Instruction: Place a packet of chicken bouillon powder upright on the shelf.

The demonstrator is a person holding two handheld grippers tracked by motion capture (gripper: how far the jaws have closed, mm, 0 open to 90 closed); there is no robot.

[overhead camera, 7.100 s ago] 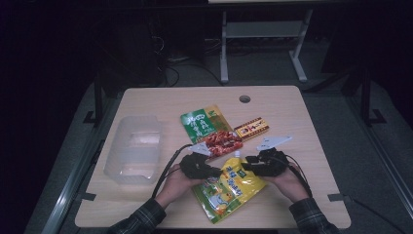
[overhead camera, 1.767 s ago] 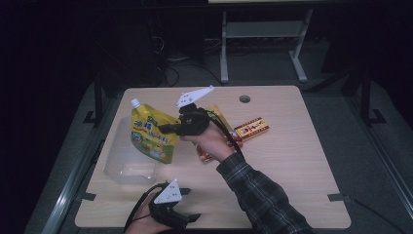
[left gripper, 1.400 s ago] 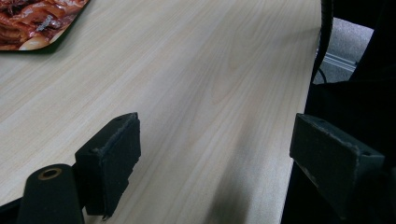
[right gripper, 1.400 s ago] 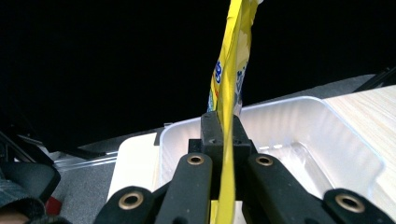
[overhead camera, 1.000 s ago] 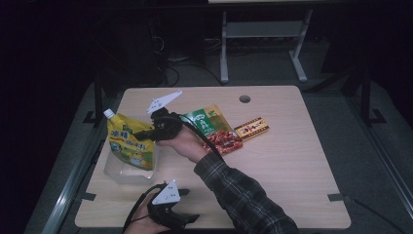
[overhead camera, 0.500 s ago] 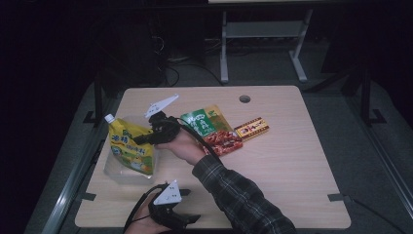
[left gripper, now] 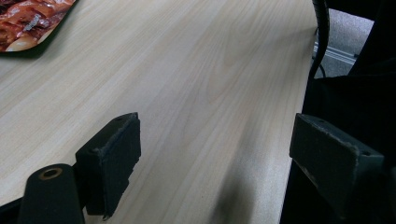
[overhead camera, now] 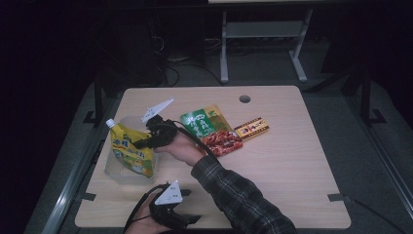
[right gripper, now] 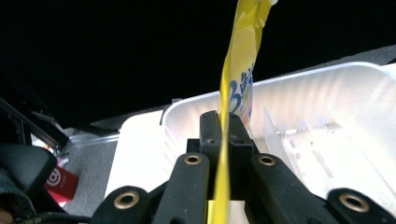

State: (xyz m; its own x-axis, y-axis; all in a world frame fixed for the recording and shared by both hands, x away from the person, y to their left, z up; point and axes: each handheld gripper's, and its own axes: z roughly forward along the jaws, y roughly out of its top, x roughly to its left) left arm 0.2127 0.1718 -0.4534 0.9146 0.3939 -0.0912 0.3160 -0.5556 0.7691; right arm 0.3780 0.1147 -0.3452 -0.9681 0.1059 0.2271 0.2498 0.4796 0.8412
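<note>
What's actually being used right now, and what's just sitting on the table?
In use:
- yellow pouch, pinched in the right tool
- clear plastic tub, which the pouch hangs over

Lying about:
- green packet
- red snack packet
- small yellow-red bar
- left tool, open, resting at the table's near edge

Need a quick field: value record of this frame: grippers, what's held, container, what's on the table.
right gripper: shut on the yellow pouch, fingers pinching its edge
yellow pouch: held over the clear plastic container, lower part inside it; touching the bottom or not: cannot tell
left gripper: open, nothing between its fingers, at the near table edge
table: green packet, red snack packet, small red-yellow box, lying together near the middle
</note>
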